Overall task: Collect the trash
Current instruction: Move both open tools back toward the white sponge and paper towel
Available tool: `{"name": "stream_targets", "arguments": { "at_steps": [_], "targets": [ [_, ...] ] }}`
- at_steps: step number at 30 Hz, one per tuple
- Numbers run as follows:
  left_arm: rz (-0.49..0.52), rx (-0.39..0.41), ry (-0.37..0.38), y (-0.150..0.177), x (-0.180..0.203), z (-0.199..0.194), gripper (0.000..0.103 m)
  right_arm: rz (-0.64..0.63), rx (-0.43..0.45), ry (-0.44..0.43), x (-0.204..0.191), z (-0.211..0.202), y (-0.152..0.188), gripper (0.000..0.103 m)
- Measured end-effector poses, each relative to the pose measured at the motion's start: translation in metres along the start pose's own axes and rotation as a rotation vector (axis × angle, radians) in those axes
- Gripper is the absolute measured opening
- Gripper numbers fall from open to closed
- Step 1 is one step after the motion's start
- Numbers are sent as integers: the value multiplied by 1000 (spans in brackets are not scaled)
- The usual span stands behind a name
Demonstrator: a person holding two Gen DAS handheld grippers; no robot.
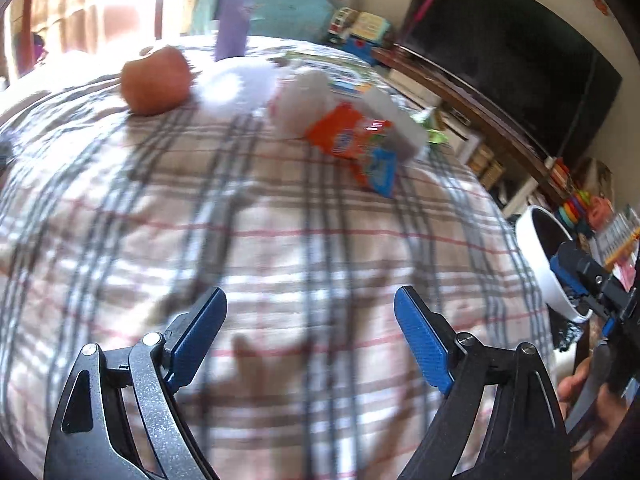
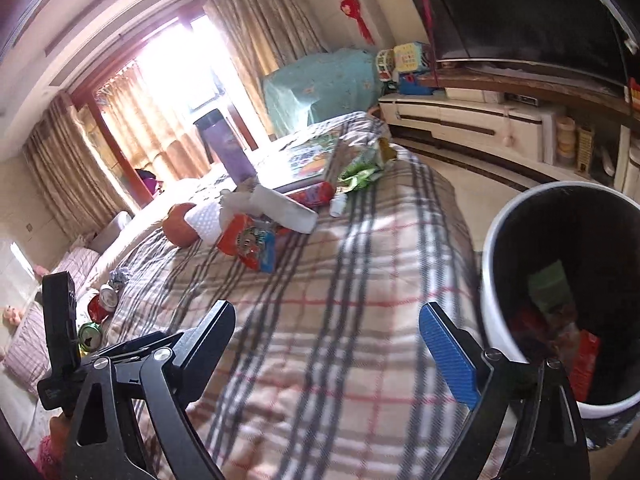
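An orange and blue snack wrapper lies on the plaid table cover, far ahead of my left gripper, which is open and empty. It shows too in the right wrist view. My right gripper is open and empty above the cover. A white trash bin with a black liner stands at the table's right edge, with wrappers inside; it shows in the left wrist view, with the right gripper beside it. Crushed cans lie at the left edge.
An orange fruit, a white tissue roll, a purple bottle, a white box, a book, a green wrapper and a small white bottle sit at the far end. A TV stands to the right.
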State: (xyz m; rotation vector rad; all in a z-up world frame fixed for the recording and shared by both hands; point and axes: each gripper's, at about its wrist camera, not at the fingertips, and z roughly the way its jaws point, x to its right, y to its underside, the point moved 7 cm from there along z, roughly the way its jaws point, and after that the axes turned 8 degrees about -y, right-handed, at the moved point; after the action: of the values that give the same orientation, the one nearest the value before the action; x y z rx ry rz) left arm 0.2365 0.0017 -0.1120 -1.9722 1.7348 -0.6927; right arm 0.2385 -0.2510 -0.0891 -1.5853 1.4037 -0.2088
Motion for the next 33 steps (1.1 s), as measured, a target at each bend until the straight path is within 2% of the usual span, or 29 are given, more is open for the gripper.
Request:
{"name": "stream_targets", "arguments": {
  "at_steps": [6,14,26,33],
  "targets": [
    [-24,-20,-36,1,-21,5,88,-29,-30,-12,-15,25,0,94],
    [-45,-18,-46,-13,-39,13,88,-69,-88,-40,-31,56,1,94],
    [-30,22,-35,-55,-43,32,88,-149,-111,-1,-30,91,-20,93],
    [-36,81,-34,-101,-45,44,88,-199,-110,22,-28,116,-44,80]
  ]
}}
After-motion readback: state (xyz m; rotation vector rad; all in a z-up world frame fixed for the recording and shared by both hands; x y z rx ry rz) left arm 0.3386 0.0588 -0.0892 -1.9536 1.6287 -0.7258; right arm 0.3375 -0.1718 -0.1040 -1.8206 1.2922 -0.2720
